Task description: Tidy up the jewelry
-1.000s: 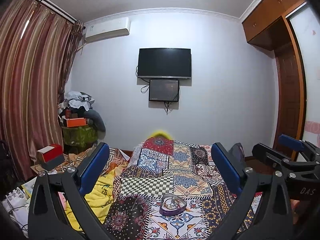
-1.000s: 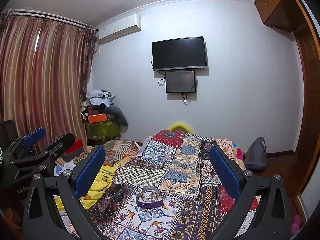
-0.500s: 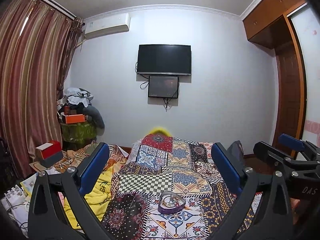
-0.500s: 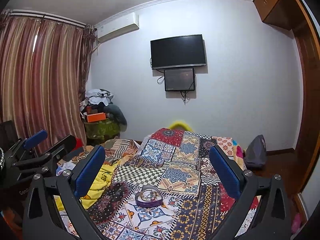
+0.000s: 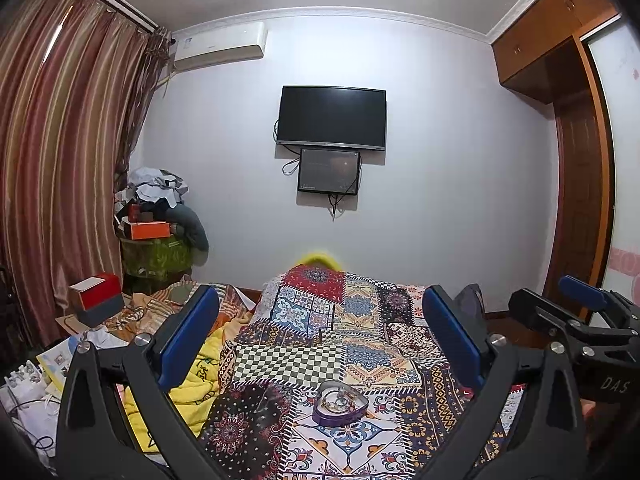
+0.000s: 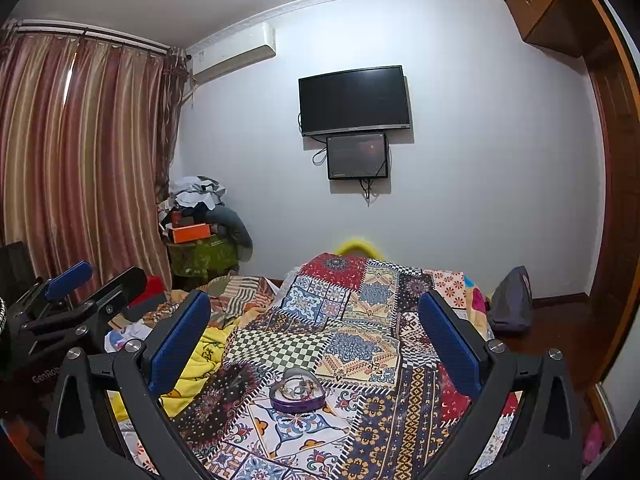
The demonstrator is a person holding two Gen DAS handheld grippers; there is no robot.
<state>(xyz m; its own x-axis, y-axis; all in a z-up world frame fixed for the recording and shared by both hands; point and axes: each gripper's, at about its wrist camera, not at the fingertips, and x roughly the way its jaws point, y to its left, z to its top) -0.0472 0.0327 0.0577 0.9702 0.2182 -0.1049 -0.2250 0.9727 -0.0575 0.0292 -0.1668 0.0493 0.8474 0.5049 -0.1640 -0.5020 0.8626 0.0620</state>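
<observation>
A purple heart-shaped box (image 5: 339,401) lies open on the patchwork bedspread (image 5: 352,344), with small jewelry pieces inside. It also shows in the right wrist view (image 6: 297,393). My left gripper (image 5: 320,332) is open and empty, held above and behind the box. My right gripper (image 6: 314,330) is open and empty too, at about the same height. The right gripper shows at the right edge of the left wrist view (image 5: 580,312). The left gripper shows at the left edge of the right wrist view (image 6: 68,300).
A yellow blanket (image 5: 200,376) lies left of the bedspread. Boxes and papers (image 5: 96,300) clutter the left side. A heap of clothes and boxes (image 5: 156,216) stands by the curtain. A TV (image 5: 332,118) hangs on the far wall. A wardrobe (image 5: 580,160) is at right.
Both views have tilted slightly downward, so the box sits a little higher in each view. Both grippers stay open and empty.
</observation>
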